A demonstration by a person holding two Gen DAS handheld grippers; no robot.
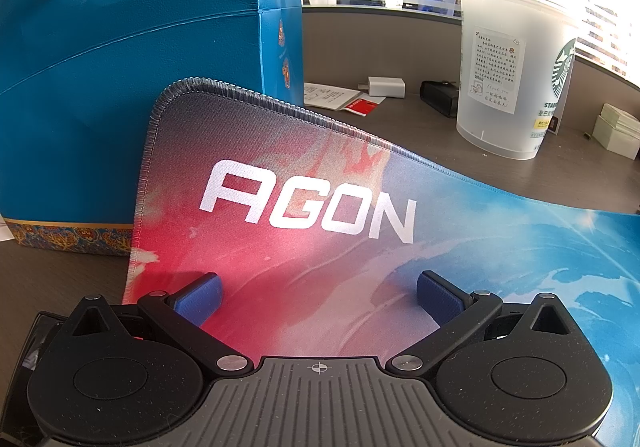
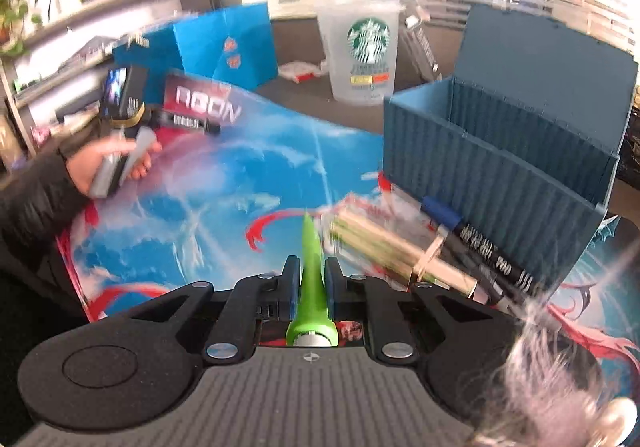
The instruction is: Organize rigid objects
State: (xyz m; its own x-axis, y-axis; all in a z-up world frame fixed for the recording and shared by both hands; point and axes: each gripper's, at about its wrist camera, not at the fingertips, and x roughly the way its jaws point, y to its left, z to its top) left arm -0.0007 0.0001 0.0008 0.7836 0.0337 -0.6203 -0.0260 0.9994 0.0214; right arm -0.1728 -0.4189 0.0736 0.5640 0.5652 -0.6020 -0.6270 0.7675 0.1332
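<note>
Right gripper point(image 2: 312, 283) pinches a green pen point(image 2: 311, 267) beside the blue box point(image 2: 492, 167); left gripper point(image 1: 318, 295) spread wide over the mat point(image 1: 320, 207).

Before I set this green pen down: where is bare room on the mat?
Free: the mat between the AGON logo and the blue container box. Crowded: along the box front, where markers and a gold pen lie together.

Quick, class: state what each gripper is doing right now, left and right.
Left gripper: open, holding nothing, over the mouse mat.
Right gripper: closed on the green pen.
</note>
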